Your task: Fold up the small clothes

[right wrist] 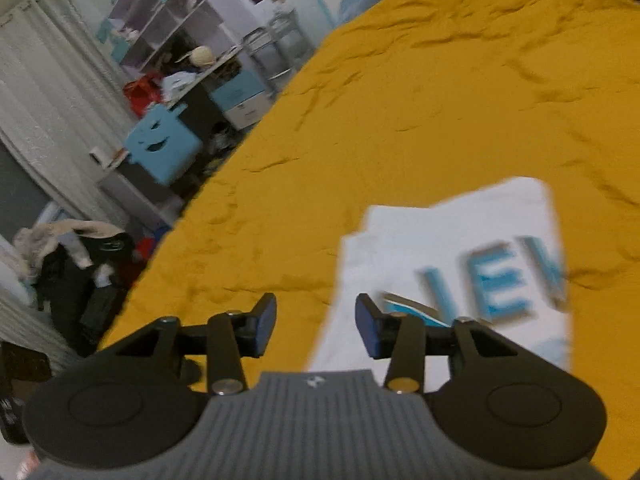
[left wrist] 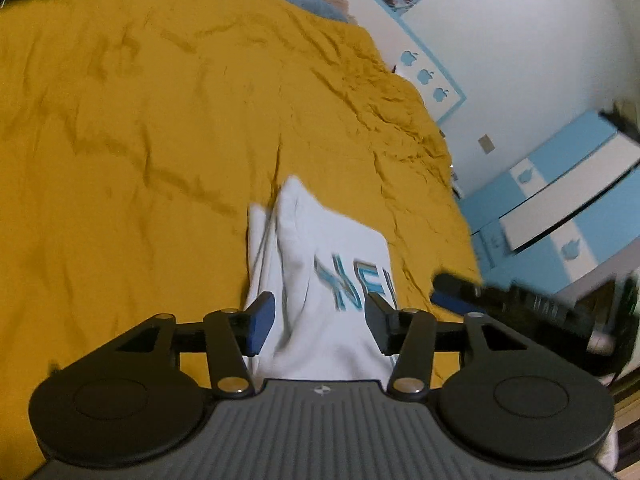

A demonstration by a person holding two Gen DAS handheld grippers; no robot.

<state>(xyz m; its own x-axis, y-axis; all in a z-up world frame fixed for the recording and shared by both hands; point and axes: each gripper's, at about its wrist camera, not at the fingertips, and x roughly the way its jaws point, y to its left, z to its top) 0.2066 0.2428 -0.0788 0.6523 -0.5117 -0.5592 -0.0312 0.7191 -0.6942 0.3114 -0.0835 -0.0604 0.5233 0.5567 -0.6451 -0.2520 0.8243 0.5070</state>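
Garment status: white shirt point(left wrist: 320, 280) with blue lettering lies folded on the mustard-yellow bedspread point(left wrist: 140, 140), near the bed's close edge in both views. Left gripper point(left wrist: 320, 316) hovers over it, jaws apart, fabric visible in the gap but neither blue pad point(left wrist: 262, 320) pressing on it, so nothing gripped. Right gripper point(right wrist: 316, 320) likewise has jaws apart and holds nothing; its left pad point(right wrist: 266, 324) sits over bare bedspread point(right wrist: 400, 120), its right pad over the shirt's point(right wrist: 440, 240) near-left corner. From the left wrist view the shirt reads as a narrow stack, a fold ridge running along its length, lettering on the right half. From the right wrist view the lettering is on the top face, with layered edges showing at the far-left corner. Right gripper's fingers point(left wrist: 456, 292) also show in the left wrist view, just off the shirt's right edge, over the bedspread. Both frames are motion-blurred, so fine fold detail is not readable. Background: blue-and-white cabinet point(left wrist: 560, 200) and wall beyond the bed on one side, curtain point(right wrist: 52, 100), shelving point(right wrist: 168, 16) and a blue chair point(right wrist: 160, 148) on the other.
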